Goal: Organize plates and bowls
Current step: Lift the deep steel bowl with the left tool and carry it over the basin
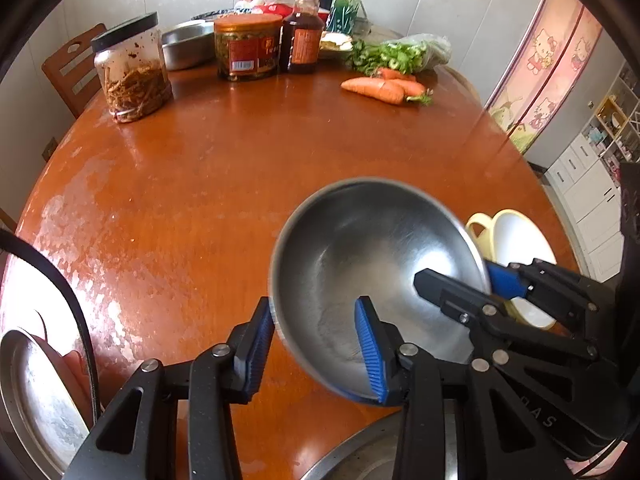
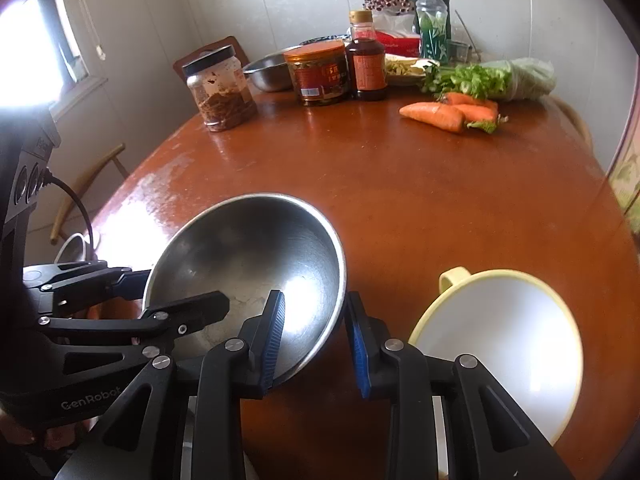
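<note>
You hold the steel bowl (image 1: 376, 276) by both sides of its rim, left gripper (image 1: 316, 350) and right gripper (image 2: 314, 346) each clamped on the wall. Keep both lifts level. The bowl hangs tilted just beside the yellow cup (image 2: 500, 344), window side.

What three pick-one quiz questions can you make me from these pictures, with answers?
1. Where are the carrots? A by the greens B in the bowl C on a chair
2. What colour is the cup rim? A red B yellow C black
3. How is the steel bowl held? A by nothing B by one gripper C by both

A: they lie beside the greens.
B: its rim is pale yellow.
C: left gripper and right gripper each clamp its rim.
</note>
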Demonstrator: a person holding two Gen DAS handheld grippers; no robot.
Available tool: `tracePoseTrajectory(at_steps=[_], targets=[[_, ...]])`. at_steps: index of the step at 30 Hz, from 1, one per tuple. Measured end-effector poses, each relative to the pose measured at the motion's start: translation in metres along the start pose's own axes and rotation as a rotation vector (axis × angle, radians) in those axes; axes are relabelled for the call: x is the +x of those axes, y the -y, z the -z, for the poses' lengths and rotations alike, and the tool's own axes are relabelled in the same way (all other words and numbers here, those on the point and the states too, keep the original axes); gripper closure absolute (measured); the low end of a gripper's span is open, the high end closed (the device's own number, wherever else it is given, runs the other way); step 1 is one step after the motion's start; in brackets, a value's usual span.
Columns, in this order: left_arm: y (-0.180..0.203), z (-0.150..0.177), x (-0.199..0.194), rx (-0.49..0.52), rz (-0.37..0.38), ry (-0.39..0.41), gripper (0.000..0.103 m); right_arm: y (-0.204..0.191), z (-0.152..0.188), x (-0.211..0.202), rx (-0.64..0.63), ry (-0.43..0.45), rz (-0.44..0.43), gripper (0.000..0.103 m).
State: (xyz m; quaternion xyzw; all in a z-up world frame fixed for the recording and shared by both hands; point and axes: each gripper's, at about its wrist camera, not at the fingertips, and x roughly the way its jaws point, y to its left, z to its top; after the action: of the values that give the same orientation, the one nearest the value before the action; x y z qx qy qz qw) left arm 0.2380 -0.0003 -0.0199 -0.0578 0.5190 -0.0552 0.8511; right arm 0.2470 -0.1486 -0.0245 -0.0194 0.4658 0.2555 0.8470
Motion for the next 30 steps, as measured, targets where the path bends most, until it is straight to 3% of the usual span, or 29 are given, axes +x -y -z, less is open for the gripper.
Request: tracePoseTrajectory(at_steps=[19, 30], targets=[[0.001, -0.001, -0.055, -0.007, -0.035, 0.118, 0.063, -0.028, -0.009, -0.042, -0.044, 0.1, -0.009, 0.07], [0.008, 0.017, -0.088, 0.004, -0.039, 0.168, 0.062, -0.044, 0.002, -0.077, -0.073, 0.158, -0.005, 0.07]])
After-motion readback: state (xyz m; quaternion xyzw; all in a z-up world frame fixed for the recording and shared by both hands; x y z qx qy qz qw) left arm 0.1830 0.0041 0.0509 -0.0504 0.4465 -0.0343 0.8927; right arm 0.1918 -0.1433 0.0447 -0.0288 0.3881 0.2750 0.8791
